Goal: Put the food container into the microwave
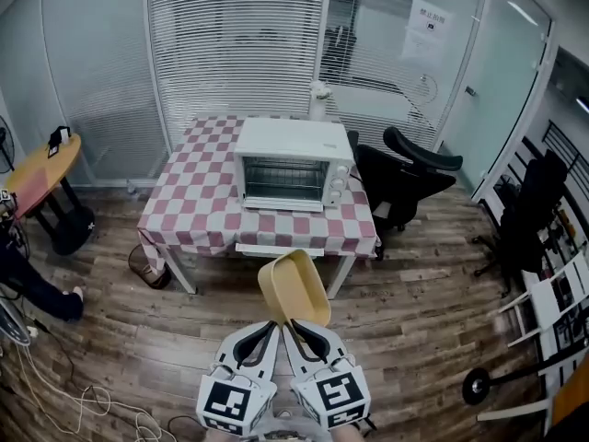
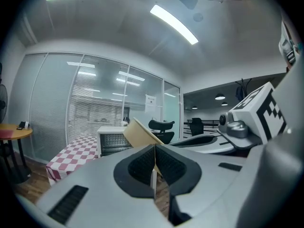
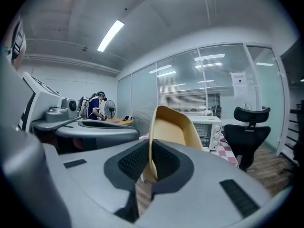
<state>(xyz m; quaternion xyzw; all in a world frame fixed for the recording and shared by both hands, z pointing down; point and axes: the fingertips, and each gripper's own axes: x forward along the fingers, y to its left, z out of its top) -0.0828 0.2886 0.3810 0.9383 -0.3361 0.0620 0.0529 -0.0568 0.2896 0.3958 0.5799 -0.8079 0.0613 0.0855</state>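
Note:
A tan plastic food container (image 1: 294,286) is held tilted in the air, low and centre in the head view, well short of the table. My left gripper (image 1: 272,328) and right gripper (image 1: 293,328) sit side by side, both shut on its near rim. In the left gripper view the container (image 2: 140,133) rises past the shut left gripper (image 2: 155,150). In the right gripper view the container (image 3: 173,127) stands edge-on in the shut right gripper (image 3: 151,152). The white microwave (image 1: 293,164) stands on the red-and-white checked table (image 1: 198,212), its door closed.
A black office chair (image 1: 405,168) stands right of the table. A round yellow table (image 1: 41,168) and a person's leg (image 1: 32,288) are at the left. Cables (image 1: 83,399) lie on the wood floor. Folded chairs (image 1: 538,205) line the right wall.

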